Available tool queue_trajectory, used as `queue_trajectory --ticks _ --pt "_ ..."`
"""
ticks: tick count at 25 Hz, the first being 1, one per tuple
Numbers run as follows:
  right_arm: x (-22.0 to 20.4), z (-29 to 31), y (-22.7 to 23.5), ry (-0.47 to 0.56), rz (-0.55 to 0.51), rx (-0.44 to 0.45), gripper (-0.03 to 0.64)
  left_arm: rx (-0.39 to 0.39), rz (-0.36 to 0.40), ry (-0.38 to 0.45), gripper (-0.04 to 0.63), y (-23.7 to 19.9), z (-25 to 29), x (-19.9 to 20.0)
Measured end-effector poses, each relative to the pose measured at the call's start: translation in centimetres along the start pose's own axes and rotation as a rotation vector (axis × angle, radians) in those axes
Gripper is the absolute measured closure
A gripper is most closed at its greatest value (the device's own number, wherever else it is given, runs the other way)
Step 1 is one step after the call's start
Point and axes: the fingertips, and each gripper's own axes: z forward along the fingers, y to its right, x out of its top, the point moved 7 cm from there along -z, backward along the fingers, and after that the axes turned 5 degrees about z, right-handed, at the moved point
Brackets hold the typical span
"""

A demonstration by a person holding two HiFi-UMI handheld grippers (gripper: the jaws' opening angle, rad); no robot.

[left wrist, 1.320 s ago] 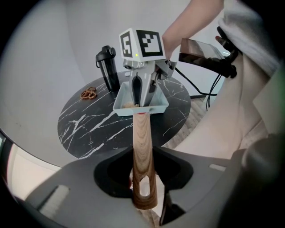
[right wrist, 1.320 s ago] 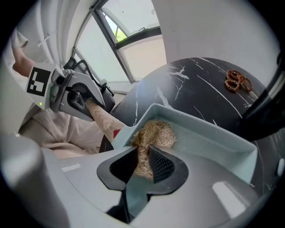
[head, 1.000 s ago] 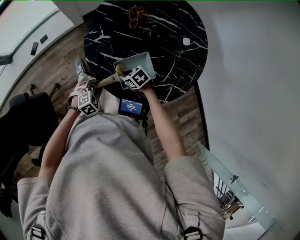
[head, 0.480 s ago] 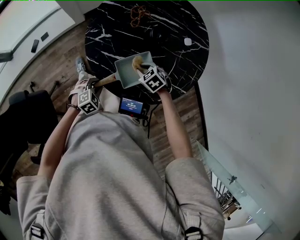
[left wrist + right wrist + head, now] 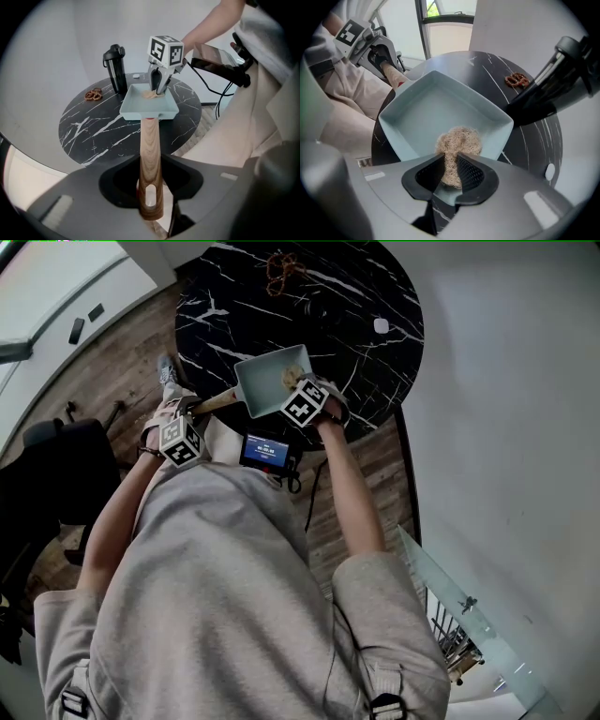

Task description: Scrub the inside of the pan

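The pale blue pan (image 5: 440,112) sits level over the black marble table (image 5: 93,131), and my left gripper (image 5: 150,190) is clamped on its wooden handle (image 5: 150,145). Inside the pan, by the wall opposite the handle, my right gripper (image 5: 451,161) pinches a tan scrubber (image 5: 459,140). Past the pan's far side stands a black bottle (image 5: 116,68).

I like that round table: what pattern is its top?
The round tabletop is black with white marble veins, clearest in the left gripper view.
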Motion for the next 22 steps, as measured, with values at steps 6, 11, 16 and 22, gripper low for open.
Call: queue_trajectory --ticks 6,11,16,22 --pt "-0.3 0.3 -0.4 -0.004 0.100 0.076 0.522 -0.006 -0.044 -0.022 0.466 -0.2 0.0 -0.2" --pt "-0.2 0.4 -0.7 -0.001 0.138 0.114 0.523 0.002 -0.052 -0.039 0.465 -0.3 0.1 -0.1" --pt "0.2 0.3 -1.2 0.003 0.150 0.152 0.523 0.009 -0.059 -0.050 0.463 -0.3 0.2 0.1" --pt "1.2 0.6 -2.6 0.018 0.133 0.199 0.523 0.013 -0.057 -0.061 0.461 -0.3 0.4 0.0"
